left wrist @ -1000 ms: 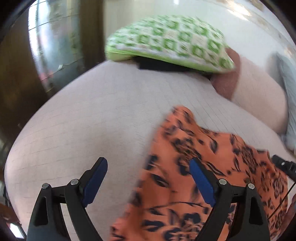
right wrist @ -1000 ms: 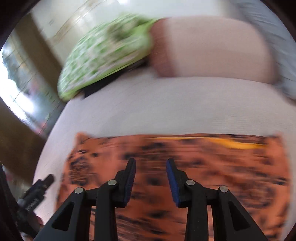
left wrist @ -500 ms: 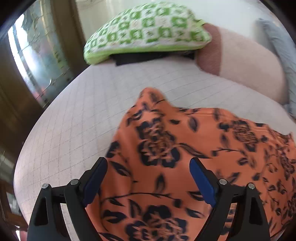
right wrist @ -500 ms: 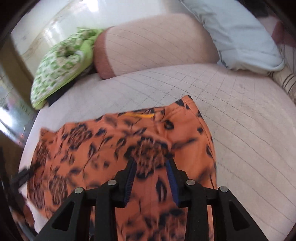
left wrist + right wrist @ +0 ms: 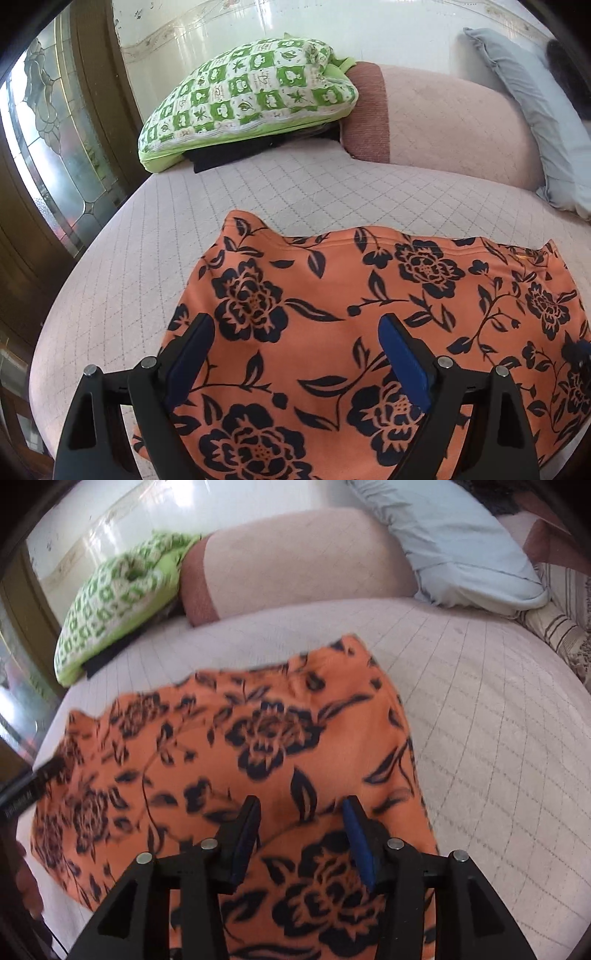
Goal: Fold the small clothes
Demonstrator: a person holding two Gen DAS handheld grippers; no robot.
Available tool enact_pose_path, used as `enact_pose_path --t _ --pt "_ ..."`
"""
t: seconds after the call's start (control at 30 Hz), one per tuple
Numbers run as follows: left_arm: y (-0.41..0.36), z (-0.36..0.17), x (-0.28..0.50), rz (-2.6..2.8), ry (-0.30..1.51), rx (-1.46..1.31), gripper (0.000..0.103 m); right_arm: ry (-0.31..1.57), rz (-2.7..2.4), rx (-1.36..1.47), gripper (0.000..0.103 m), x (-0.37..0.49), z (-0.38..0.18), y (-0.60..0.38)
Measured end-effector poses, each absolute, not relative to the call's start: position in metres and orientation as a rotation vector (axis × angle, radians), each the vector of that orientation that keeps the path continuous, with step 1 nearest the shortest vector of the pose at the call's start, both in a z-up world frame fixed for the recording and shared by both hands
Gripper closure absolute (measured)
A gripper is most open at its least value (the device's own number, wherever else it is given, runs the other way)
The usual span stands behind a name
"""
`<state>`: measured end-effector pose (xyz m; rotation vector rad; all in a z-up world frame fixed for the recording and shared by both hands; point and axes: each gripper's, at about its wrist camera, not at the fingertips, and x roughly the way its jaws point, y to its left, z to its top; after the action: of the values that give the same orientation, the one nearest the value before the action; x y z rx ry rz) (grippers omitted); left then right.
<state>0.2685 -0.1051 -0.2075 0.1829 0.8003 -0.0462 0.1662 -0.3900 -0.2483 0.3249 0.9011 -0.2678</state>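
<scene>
Orange floral garment [image 5: 369, 314] lay spread on the quilted bed [image 5: 295, 184], left gripper [image 5: 295, 343] spread wide above it, right gripper [image 5: 301, 823] opening over it, clasping nothing, green pillow [image 5: 251, 96] beyond.

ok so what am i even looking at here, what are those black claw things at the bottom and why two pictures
There is no robot here. A person holds a hand-held gripper in each hand, and each gripper carries a wide-angle camera looking along its two fingers. One picture comes from the left gripper, the other from the right gripper. The black arms with blue pads are those fingers.

Both look down at an orange floral garment spread on a quilted pink bed. Further back lie a green checked pillow, a pink bolster and a pale blue pillow.

Nothing is held: the left fingers stand wide open, the right ones are opening, with the cloth below them.
</scene>
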Motion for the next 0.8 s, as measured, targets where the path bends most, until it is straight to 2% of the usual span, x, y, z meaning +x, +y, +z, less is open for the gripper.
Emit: enact_pose_path --t 0.23,0.5,0.67,0.8 --pt "-0.107 -0.210 0.275 -0.053 0.798 0.198 0.012 0.949 -0.324 0.299 0.053 0.185 -0.269 -0.393" --pt "-0.106 -0.209 0.270 -0.059 0.799 0.199 0.012 0.830 -0.216 0.328 0.052 0.178 -0.250 -0.369" --pt "-0.101 -0.209 0.267 -0.054 0.798 0.204 0.012 0.962 -0.186 0.265 0.051 0.193 -0.276 -0.347" --pt "-0.095 -0.206 0.266 -0.046 0.791 0.194 0.012 0.944 -0.200 0.217 0.051 0.191 -0.271 -0.339"
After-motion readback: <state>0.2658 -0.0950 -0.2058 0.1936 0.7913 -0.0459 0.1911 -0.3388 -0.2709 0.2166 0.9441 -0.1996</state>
